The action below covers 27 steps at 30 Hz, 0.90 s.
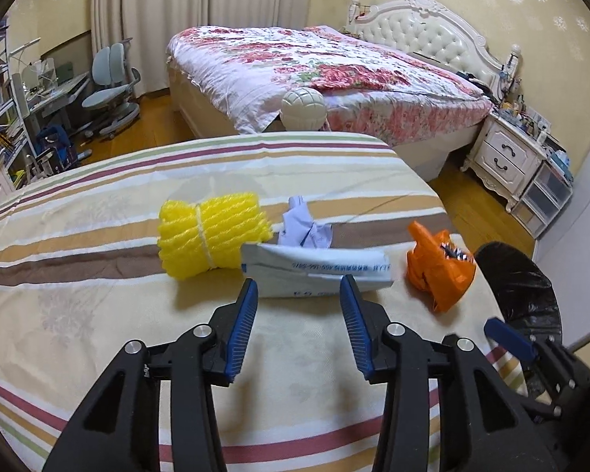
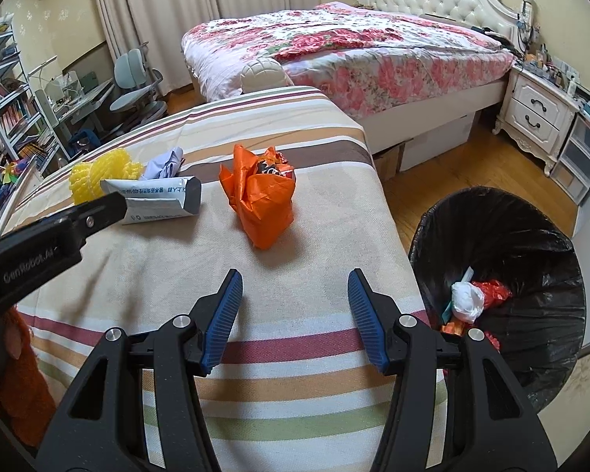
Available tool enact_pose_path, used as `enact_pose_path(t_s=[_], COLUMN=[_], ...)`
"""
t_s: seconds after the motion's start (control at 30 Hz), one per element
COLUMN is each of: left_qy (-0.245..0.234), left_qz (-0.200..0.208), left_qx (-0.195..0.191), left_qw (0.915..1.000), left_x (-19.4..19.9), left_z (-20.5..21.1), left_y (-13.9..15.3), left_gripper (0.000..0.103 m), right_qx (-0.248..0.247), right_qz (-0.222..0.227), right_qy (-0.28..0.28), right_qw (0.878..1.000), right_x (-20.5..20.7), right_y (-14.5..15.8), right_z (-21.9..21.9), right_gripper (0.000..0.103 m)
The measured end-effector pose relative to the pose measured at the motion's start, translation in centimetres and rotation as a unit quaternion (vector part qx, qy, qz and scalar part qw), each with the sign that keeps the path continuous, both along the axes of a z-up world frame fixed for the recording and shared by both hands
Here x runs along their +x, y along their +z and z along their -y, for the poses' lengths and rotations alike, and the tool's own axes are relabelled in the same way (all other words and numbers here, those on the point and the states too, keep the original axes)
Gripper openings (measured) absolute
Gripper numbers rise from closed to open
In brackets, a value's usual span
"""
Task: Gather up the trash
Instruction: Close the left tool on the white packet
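half the white packet (image 1: 318, 271) hidden behind left claw (image 1: 299, 287), bin (image 1: 531, 287) cut off

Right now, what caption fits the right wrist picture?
Open right gripper hovers over striped bedcover, orange bag ahead, trash bin alongside.
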<state>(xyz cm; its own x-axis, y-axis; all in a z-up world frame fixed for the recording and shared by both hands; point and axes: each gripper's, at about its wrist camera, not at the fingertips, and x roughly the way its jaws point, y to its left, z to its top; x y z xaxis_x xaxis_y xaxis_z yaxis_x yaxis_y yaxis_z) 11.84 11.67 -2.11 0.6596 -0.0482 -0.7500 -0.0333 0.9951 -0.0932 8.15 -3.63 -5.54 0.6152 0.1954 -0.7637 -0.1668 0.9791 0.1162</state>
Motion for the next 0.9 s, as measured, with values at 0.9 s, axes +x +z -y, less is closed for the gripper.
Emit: enact_pose_path(t_s=[0.9], left_qy=[-0.003], left_qz=[-0.033], left_qx=[0.032], left_qw=[0.9989], left_x=[0.2], left_z=[1.3], left_y=[-2.2], left_gripper=[0.055], right_qx=[0.009], right_qz=[0.002], right_qy=[0.000], right_qw=[1.000], right_x=[-0.2], right_y=[0.0], right_z=[0.1], right_gripper=[0.056])
